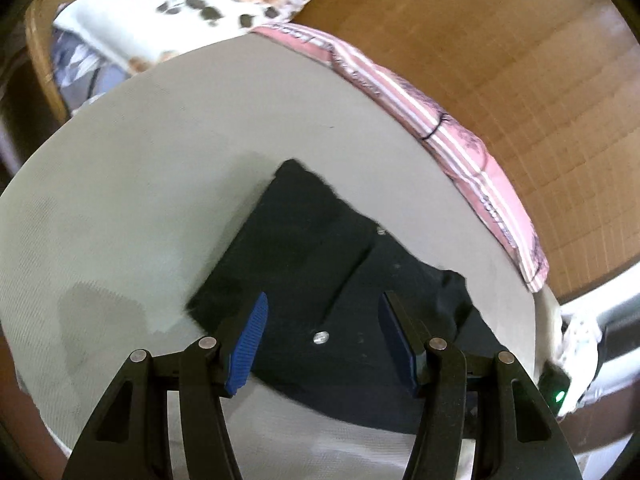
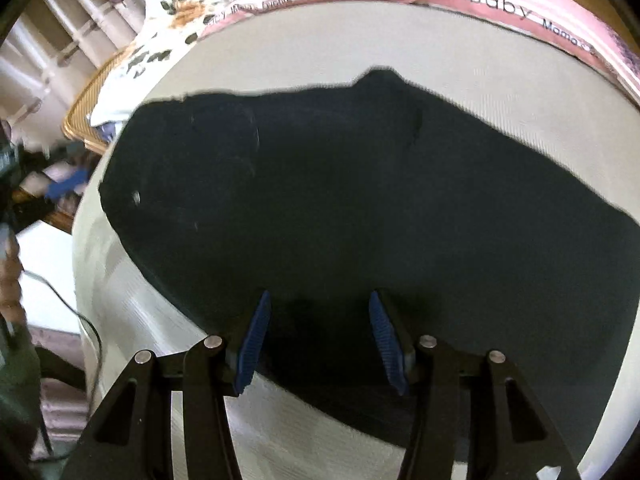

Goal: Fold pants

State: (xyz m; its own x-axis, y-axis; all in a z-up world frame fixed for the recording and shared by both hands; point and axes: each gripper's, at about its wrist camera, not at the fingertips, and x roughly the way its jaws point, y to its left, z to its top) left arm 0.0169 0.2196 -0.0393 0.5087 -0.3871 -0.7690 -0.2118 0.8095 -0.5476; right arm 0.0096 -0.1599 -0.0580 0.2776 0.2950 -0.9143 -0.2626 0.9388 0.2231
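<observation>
Dark navy pants [image 1: 320, 264] lie on a light grey padded surface [image 1: 140, 200], partly folded, with a silver button [image 1: 321, 337] showing near the waist. My left gripper [image 1: 323, 312] is open, its blue pads just above the waist end of the pants. In the right wrist view the pants [image 2: 360, 200] spread wide across the grey surface [image 2: 320, 40]. My right gripper [image 2: 320, 312] is open and hovers over the near edge of the pants. Neither gripper holds cloth.
A pink striped cloth [image 1: 460, 140] runs along the far edge of the surface, also in the right wrist view [image 2: 520, 4]. A floral cloth [image 1: 192, 4] lies on a wicker basket [image 2: 84, 120] beyond. Brown wooden floor [image 1: 520, 60] surrounds. A cable [image 2: 80, 312] hangs at left.
</observation>
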